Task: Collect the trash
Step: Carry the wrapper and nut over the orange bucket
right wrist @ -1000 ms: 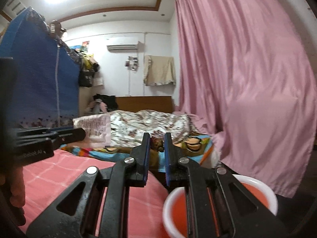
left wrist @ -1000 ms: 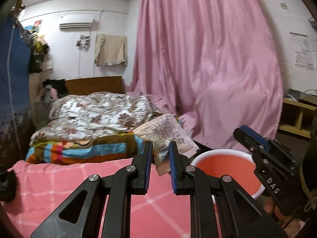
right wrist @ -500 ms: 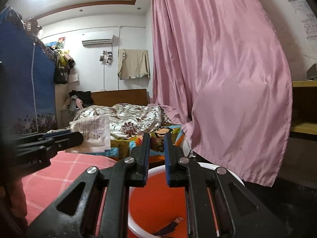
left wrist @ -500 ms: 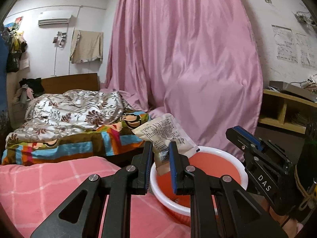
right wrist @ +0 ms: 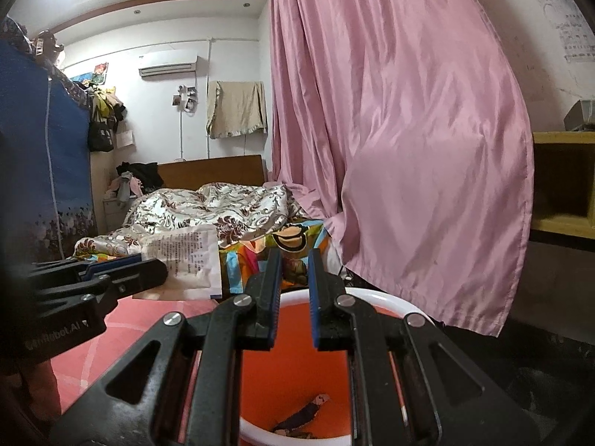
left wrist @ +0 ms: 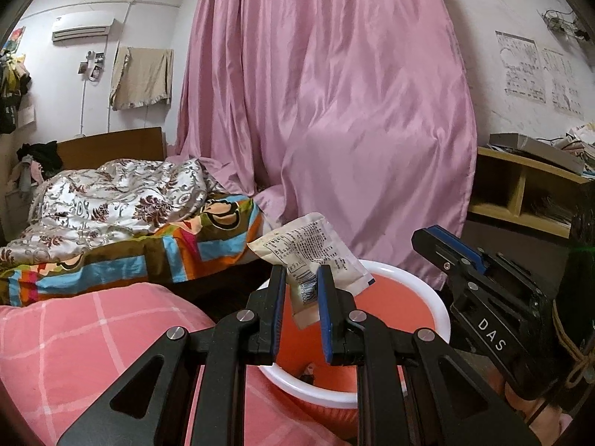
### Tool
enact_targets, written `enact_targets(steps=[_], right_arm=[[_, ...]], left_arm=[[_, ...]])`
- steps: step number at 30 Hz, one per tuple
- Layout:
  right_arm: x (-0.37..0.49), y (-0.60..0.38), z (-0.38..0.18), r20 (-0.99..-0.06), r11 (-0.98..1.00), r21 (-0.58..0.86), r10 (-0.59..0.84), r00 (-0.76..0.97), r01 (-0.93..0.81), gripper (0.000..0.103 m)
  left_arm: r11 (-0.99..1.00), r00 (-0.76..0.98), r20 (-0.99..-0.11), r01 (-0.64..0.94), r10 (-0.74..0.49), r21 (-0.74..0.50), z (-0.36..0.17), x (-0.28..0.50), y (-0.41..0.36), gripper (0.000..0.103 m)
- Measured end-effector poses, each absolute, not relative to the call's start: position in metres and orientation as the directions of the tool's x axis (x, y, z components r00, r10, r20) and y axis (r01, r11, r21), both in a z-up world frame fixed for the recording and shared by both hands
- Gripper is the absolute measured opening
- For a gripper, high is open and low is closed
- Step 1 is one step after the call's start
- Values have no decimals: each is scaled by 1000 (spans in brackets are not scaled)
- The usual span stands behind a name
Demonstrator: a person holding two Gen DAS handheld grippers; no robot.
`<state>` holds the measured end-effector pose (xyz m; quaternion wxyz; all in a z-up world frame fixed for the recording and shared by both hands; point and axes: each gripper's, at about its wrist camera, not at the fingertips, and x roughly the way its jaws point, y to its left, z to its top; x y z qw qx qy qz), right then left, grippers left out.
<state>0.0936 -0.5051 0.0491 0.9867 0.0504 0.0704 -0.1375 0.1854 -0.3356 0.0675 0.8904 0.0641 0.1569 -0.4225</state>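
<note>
The snack wrapper [left wrist: 310,256] is pinched by its bottom corner in the left tongs [left wrist: 302,290]. It sticks up above the near rim of the orange bin [left wrist: 420,286], which stands on the floor by the edge of the bed [left wrist: 111,256]. The right tongs [right wrist: 292,290] hold nothing; their two sides stand a little apart, over the bin's mouth.

What could go wrong? The wrapper is light and flat, so it may cling to one blue pad when the tongs open. It could also flutter sideways, catch the white rim and slide onto the pink blanket [left wrist: 85,338] or the floor. The right tongs are just beside the left ones (very near, really), so the two could bump.

Compared with a second ago, both tongs have come forward and a bit lower. Back then the wrapper hung over the blanket with the bin off to the side. Now the bin sits right under it, and from the right wrist a dark scrap [right wrist: 301,414] shows at the bin's bottom. The grip on the wrapper looks the same.
</note>
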Motion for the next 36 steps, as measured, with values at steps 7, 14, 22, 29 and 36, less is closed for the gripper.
enact_targets(steps=[7,14,22,29,36], right_arm=[[104,-515,36,-246,955,86,-256,935,284,44],[106,-522,25,-294,953,85,-253,922,289,44],[112,-532,15,-360,946,100,-255,897,309,44],[121,-539,4,-436,941,117,-238,868,317,44],[128,-540,-5,-493,938,131,-221,842,322,45]], left_arm=[[621,549,-416,782,-725,-52,52,193,-352,14],[618,520,-474,783,-710,-67,36,198,-359,14],[618,470,-558,779,-684,-102,17,208,-366,14],[630,421,-638,766,-645,-132,0,219,-371,14],[645,382,-682,745,-624,-172,-9,229,-371,14]])
